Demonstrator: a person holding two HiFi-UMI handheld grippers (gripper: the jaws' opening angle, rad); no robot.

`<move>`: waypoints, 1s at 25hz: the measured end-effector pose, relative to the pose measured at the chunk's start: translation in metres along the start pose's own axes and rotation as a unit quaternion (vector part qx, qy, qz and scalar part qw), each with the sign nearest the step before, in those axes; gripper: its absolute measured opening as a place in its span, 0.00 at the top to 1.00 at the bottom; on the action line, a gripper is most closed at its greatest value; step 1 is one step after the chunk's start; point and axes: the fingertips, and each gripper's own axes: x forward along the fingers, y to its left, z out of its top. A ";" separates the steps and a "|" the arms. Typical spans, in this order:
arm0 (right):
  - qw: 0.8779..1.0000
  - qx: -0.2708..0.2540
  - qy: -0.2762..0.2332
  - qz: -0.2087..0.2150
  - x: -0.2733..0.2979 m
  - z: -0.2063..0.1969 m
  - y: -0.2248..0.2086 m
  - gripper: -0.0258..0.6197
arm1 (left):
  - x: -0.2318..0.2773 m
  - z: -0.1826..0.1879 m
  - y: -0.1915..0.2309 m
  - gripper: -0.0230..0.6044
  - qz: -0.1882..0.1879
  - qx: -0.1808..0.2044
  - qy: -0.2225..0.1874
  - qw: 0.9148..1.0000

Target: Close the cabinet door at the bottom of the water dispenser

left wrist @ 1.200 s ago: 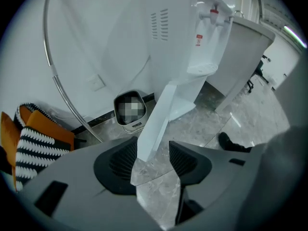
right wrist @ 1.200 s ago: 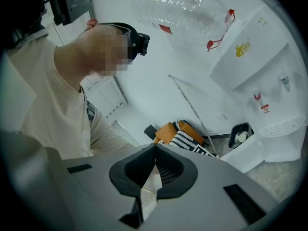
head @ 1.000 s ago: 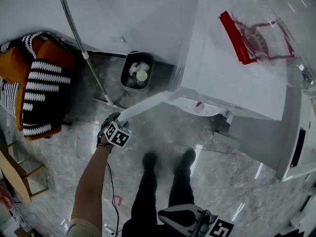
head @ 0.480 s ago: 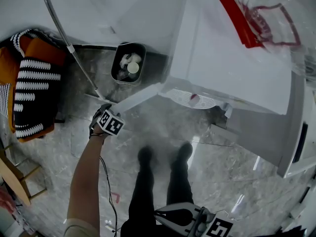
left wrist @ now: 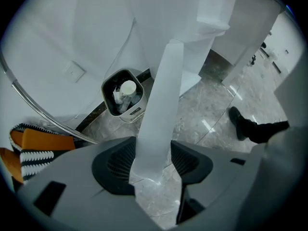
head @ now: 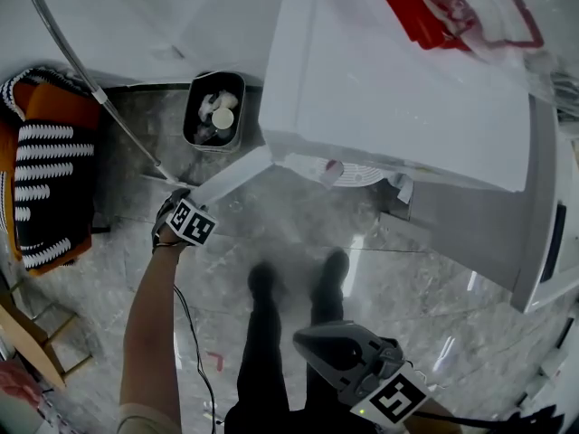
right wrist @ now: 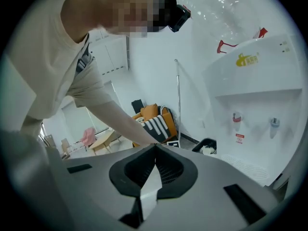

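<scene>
Left gripper [left wrist: 153, 160] is clamped on the open cabinet door [left wrist: 163, 95], left of the water dispenser [head: 398, 107]. Right gripper [right wrist: 154, 148] is closed on nothing, near side.

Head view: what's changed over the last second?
The right gripper has come further into frame from the bottom edge. The whole view has slid toward the water dispenser. Unchanged: the left gripper still clamps the free end of the cabinet door, which stands open, lined up with the waste bin as before.
</scene>
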 end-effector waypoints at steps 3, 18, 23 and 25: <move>1.000 0.021 -0.006 -0.015 -0.001 -0.005 -0.014 0.93 | 0.001 0.000 0.000 0.64 -0.003 -0.001 0.002 1.000; 0.996 0.072 -0.046 -0.040 -0.010 -0.011 -0.031 0.93 | 0.010 -0.007 -0.036 0.64 -0.031 0.013 0.017 0.999; 0.995 0.076 -0.046 -0.038 -0.012 -0.014 -0.028 0.93 | 0.008 -0.009 -0.048 0.64 -0.041 0.015 0.017 0.999; 0.995 0.077 -0.050 -0.038 -0.013 -0.015 -0.028 0.93 | 0.007 -0.009 -0.054 0.64 -0.050 0.010 0.015 0.999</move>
